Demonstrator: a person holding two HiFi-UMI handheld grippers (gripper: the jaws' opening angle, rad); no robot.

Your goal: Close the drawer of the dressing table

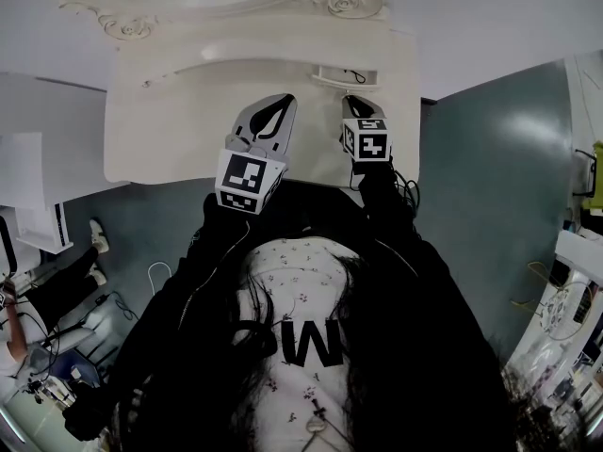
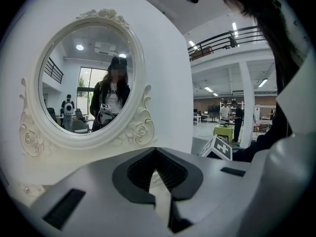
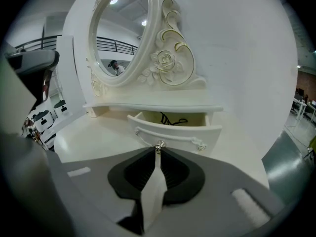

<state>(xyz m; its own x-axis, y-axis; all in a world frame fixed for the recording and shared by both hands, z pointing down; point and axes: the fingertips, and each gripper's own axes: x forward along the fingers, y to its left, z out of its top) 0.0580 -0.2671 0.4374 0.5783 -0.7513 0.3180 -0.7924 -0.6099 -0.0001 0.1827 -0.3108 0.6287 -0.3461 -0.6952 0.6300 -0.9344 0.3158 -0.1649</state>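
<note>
The white dressing table (image 1: pixel 170 130) has an oval mirror (image 3: pixel 123 28) in a carved frame. Its small drawer (image 3: pixel 173 130) at the right stands pulled out, and a thin black cord (image 3: pixel 170 118) lies inside. A silver knob (image 3: pixel 159 145) sits on the drawer front. My right gripper (image 3: pixel 158 151) is shut, its tips right at that knob; I cannot tell whether they touch it. In the head view the right gripper (image 1: pixel 353 102) points at the drawer (image 1: pixel 344 75). My left gripper (image 1: pixel 278 106) hovers shut and empty over the tabletop, facing the mirror (image 2: pixel 84 83).
The tabletop (image 3: pixel 84 142) stretches left of the drawer. Teal floor (image 1: pixel 490 149) lies right of the table. White furniture (image 1: pixel 28 205) and a person's legs (image 1: pixel 57 285) are at the left, more equipment (image 1: pixel 575 281) at the far right.
</note>
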